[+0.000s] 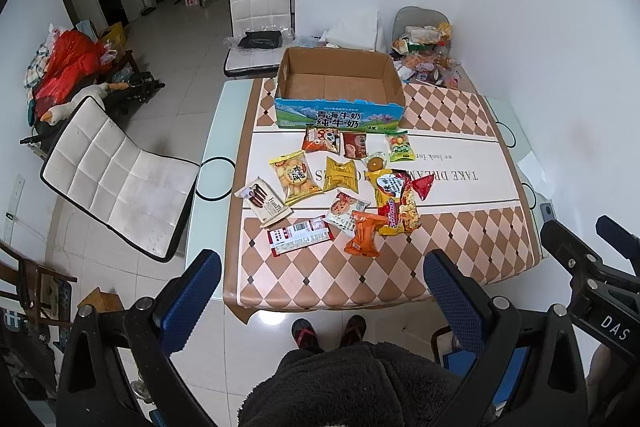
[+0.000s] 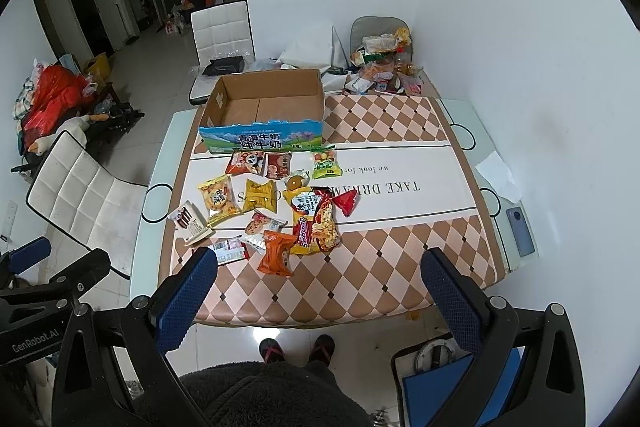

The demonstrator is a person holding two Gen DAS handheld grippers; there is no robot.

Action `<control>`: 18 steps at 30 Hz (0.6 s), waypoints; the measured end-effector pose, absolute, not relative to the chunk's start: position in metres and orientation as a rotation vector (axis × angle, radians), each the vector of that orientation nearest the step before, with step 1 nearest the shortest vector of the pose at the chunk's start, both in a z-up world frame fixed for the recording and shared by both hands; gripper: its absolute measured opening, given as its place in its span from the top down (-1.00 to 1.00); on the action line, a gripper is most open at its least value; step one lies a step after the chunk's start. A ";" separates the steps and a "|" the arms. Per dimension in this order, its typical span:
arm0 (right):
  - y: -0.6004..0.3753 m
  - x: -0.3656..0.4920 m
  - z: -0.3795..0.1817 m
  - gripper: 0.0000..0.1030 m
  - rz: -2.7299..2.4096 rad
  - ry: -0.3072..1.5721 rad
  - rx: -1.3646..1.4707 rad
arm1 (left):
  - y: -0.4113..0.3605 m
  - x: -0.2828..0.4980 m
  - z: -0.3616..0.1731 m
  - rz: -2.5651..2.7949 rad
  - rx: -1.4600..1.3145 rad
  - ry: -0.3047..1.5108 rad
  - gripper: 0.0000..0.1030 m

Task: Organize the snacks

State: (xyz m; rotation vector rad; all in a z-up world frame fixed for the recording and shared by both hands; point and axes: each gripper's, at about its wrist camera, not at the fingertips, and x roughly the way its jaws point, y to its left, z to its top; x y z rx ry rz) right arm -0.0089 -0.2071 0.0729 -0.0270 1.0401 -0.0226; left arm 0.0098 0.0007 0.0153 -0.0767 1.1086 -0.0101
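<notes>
An open cardboard milk box (image 1: pixel 340 83) (image 2: pixel 266 107) with a blue printed front stands empty at the far side of the table. Several snack packets lie in front of it, among them an orange packet (image 1: pixel 362 233) (image 2: pixel 276 251), a yellow biscuit bag (image 1: pixel 295 177) (image 2: pixel 218 199), a large yellow noodle bag (image 1: pixel 396 205) (image 2: pixel 314 223) and a red-white bar (image 1: pixel 300 235). My left gripper (image 1: pixel 324 283) is open and empty, held above the table's near edge. My right gripper (image 2: pixel 320 281) is open and empty, likewise high above the near edge.
The table (image 1: pixel 360 283) has a checkered cloth. White chairs stand at the left (image 1: pixel 116 179) and at the far side (image 1: pixel 260 11). A pile of wrappers (image 1: pixel 426 55) sits at the far right corner. A phone (image 2: pixel 520 231) lies at the table's right edge. The person's feet (image 1: pixel 328 333) are below.
</notes>
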 end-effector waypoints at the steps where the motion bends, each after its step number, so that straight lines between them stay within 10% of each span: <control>1: -0.206 -0.009 0.073 -1.00 -0.023 1.039 -0.027 | 0.000 0.009 0.014 -0.010 -0.074 1.108 -1.00; 18: -0.210 -0.010 0.078 -1.00 -0.024 1.032 -0.025 | -0.009 0.016 0.021 -0.022 -0.068 1.104 -1.00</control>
